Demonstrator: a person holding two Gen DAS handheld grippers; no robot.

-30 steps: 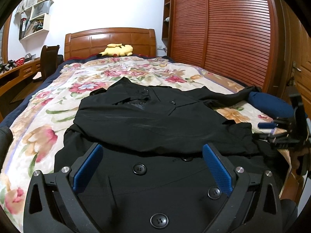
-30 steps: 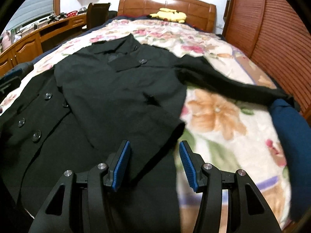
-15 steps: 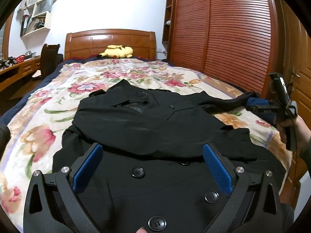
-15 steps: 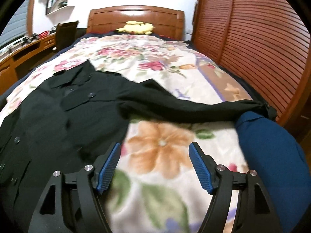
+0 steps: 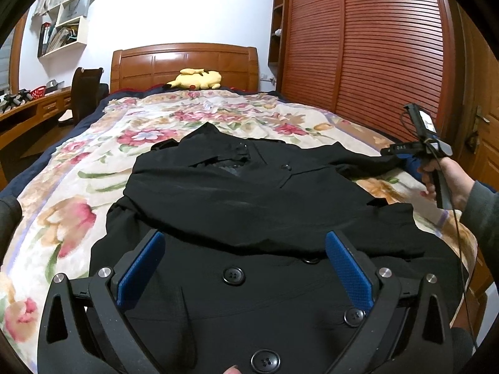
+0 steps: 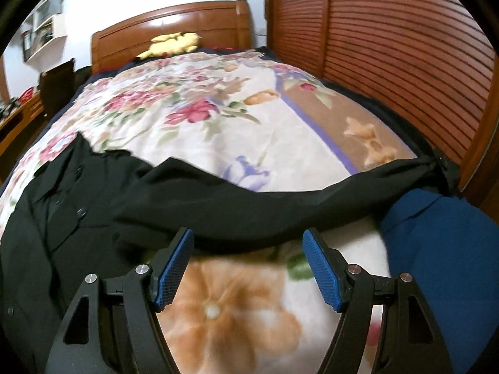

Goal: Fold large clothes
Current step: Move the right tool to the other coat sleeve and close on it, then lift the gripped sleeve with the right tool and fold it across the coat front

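Observation:
A black double-breasted coat (image 5: pixel 249 193) lies face up on the bed, one side folded across its body. My left gripper (image 5: pixel 244 237) hovers open above its lower front, near the buttons (image 5: pixel 232 275), with nothing between the pads. The coat's right sleeve (image 6: pixel 280 205) stretches out sideways to the bed's right edge. My right gripper (image 6: pixel 247 233) is open just short of that sleeve, its tips at the sleeve's near edge, and it holds nothing. In the left wrist view the right gripper (image 5: pixel 430 149) shows at the far right in a person's hand.
The floral bedspread (image 5: pixel 78 168) covers the bed. A dark blue cushion (image 6: pixel 436 249) sits at the right edge under the sleeve's cuff. A yellow plush toy (image 5: pixel 196 79) lies by the headboard. Slatted wardrobe doors (image 5: pixel 374 62) stand close on the right; a desk and chair (image 5: pixel 84 93) on the left.
The right gripper swung right, from the coat's folded edge over the bedspread to the outstretched sleeve, and its jaws widened. The left gripper stayed still.

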